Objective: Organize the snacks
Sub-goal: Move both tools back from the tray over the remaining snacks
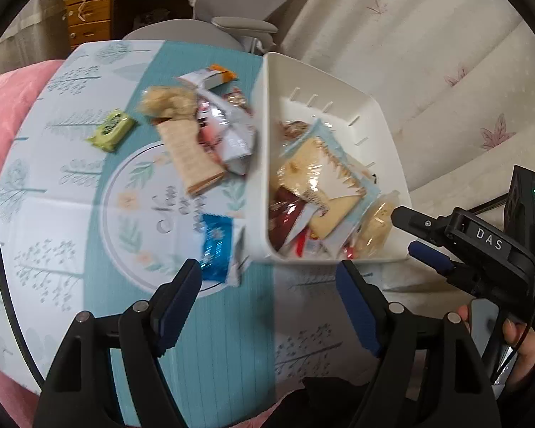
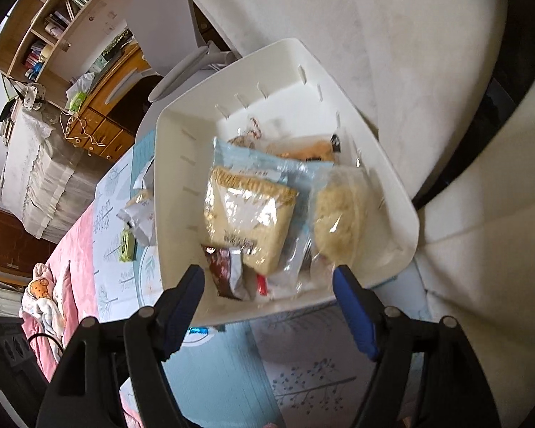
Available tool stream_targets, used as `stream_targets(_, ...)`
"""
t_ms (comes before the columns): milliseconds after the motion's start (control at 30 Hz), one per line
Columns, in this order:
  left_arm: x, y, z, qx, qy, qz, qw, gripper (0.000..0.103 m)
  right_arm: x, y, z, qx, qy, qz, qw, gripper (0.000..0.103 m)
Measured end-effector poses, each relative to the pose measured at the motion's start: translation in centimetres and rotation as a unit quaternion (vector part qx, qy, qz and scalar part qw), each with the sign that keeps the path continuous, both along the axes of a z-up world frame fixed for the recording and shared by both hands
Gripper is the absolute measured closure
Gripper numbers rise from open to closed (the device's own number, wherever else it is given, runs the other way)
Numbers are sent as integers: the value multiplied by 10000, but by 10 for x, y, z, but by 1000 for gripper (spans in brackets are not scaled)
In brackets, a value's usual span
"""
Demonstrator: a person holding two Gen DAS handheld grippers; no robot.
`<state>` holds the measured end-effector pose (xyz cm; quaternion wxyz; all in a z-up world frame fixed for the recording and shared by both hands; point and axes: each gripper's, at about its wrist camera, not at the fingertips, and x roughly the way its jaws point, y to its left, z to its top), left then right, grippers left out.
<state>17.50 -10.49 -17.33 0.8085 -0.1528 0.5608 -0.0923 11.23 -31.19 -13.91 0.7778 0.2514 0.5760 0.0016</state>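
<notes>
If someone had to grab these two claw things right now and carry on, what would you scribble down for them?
Left gripper: open, empty, hovering over the table near the blue packet.
Right gripper: open, empty, at the near edge of the white bin.
Done: several snacks already lie in the bin, among them a large cracker pack and a clear bag of pale snacks.
Left: the blue packet, the green packet and the pile of wrappers are on the table outside the bin.

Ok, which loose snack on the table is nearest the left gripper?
The blue foil packet, just ahead of the left gripper, beside the white bin.
</notes>
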Motion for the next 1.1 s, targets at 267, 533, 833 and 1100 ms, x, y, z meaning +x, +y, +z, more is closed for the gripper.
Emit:
stream_targets(267,-16,43,14,182,46,-73,9998,26,-20,22,2,72,44,-272,9996,28)
stream_targets(533,-15,88,40,293,-132,-400,9987,26,-44,46,9,-19,-18,-856,9963,28)
stream_targets(833,-1,130,61,632,-368,-928,9930,26,-72,77,5,-197,-212,-1561,9873,28)
stream_targets(1100,17,167,58,807,-404,-1370,9864,26,-95,109,-6,-193,-479,-2065,9771,28)
